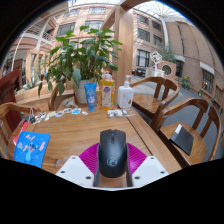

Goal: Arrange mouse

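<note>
A black mouse [112, 151] sits between the fingers of the gripper [112, 170], which looks clenched on it, above the wooden table [75, 132].

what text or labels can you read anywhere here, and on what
None can be read.
Blue packet: print too small.
Blue tube and white bottle: labels blurred.
Black mouse between the tongs: no visible marking.
</note>
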